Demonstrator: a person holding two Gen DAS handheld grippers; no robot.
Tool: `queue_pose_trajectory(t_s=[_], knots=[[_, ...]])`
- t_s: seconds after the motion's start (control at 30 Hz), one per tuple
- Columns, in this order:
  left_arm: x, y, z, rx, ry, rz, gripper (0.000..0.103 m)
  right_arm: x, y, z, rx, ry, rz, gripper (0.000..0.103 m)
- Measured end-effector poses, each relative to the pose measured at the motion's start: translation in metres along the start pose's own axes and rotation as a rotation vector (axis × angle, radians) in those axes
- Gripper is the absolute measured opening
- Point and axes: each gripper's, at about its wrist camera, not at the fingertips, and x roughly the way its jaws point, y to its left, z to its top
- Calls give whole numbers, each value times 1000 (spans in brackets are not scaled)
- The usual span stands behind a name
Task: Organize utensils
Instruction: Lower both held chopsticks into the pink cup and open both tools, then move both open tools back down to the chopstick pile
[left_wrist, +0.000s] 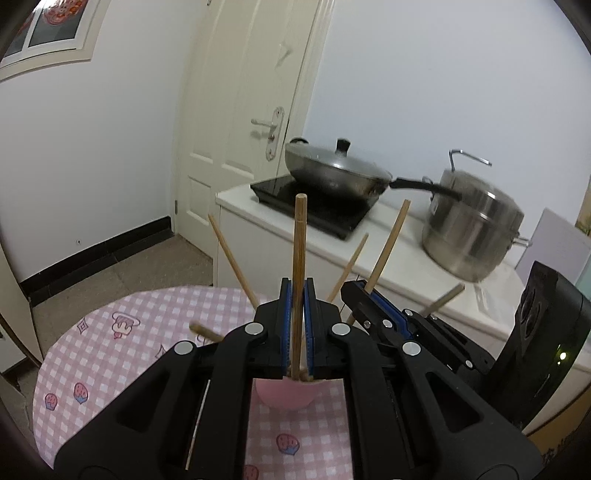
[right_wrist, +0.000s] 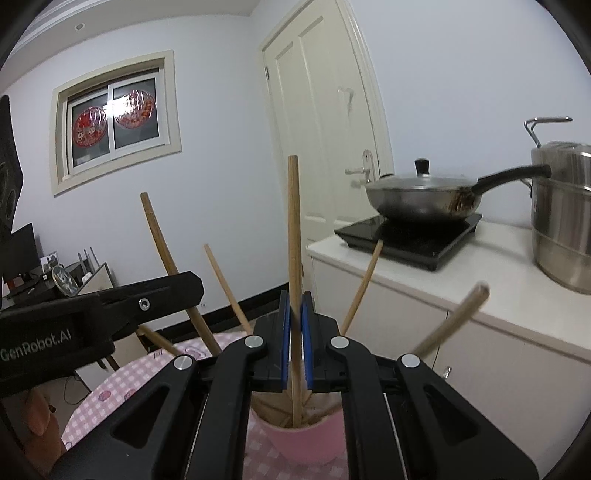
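With both the left gripper (left_wrist: 299, 317) and right gripper (right_wrist: 295, 332) clamping chopsticks upright, aim their tips inside the pink cup (right_wrist: 295, 439) before letting go.

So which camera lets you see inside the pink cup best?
The right wrist view. It looks past the right tongs into the pink cup, showing its open mouth and the chopstick bottoms inside. In the left wrist view the left tongs cover most of the pink cup; only its outer side and a bit of rim show.
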Motion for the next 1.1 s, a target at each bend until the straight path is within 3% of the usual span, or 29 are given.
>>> queue_pose_trajectory(t_s=[0.37,0.57,1.03,1.1], knots=[[-1,10,-8,-13,101,-18,7,-3,2,-8,18,68,17,7],[-13,11,-8,-5,113,-14,7,-14,3,-6,33,85,24,28],[-61,18,-12,19,122,-12,8,-51,13,-5,65,113,20,36],[-71,24,-15,18,121,-11,12,-55,15,-6,73,124,18,37]])
